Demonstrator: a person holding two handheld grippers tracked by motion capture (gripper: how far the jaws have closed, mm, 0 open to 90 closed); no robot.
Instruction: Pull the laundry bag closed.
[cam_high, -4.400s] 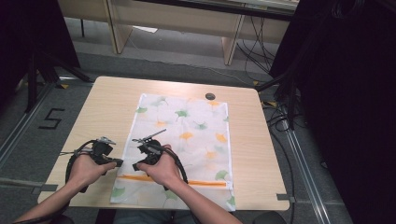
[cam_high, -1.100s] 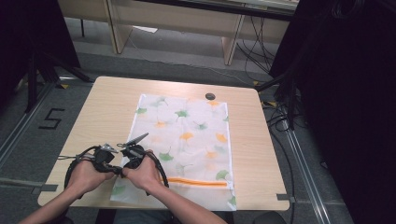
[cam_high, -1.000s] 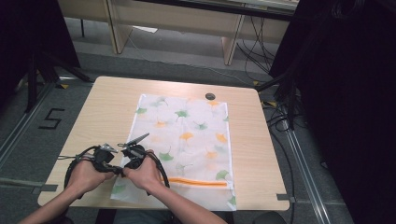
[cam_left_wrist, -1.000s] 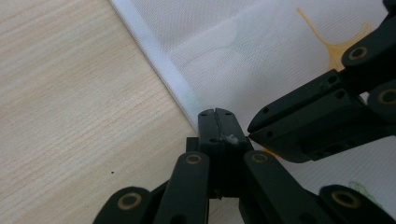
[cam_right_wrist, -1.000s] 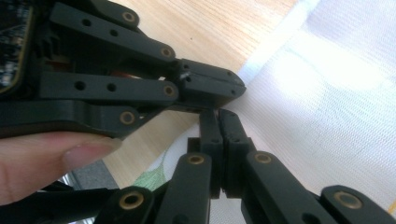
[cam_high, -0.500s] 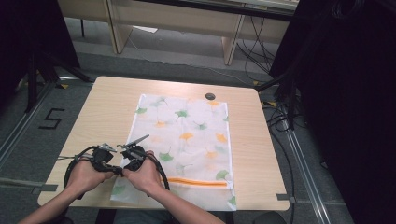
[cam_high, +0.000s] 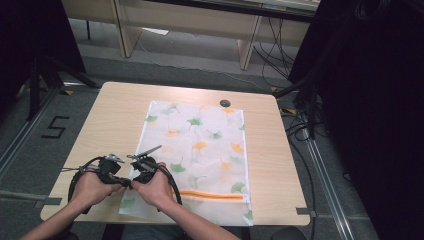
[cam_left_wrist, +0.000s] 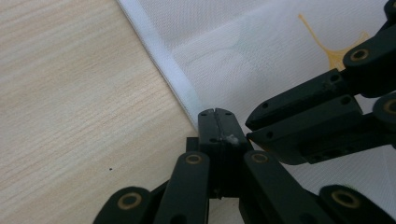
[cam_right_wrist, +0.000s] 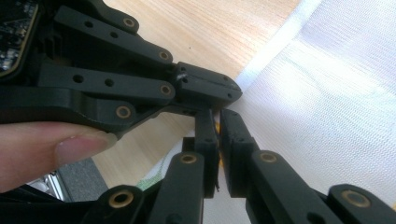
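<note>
On the pale wooden tabletop (cam_high: 120, 115), my left tool (cam_left_wrist: 218, 122) stays clamped on the white hem of the leaf-printed mesh bag (cam_high: 210, 145) beside it to pin that edge, while my right tool (cam_right_wrist: 218, 122), jaws just parting, lets go.

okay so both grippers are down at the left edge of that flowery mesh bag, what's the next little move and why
Probably draw the right gripper back: its jaws have just been opening, a slim gap with nothing visibly pinched. The left gripper stays shut at the white hem of the leaf-printed white mesh bag on the light wooden table.

Left tool (cam_left_wrist: 215, 113) clamped, right tool (cam_right_wrist: 219, 116) parting
</note>
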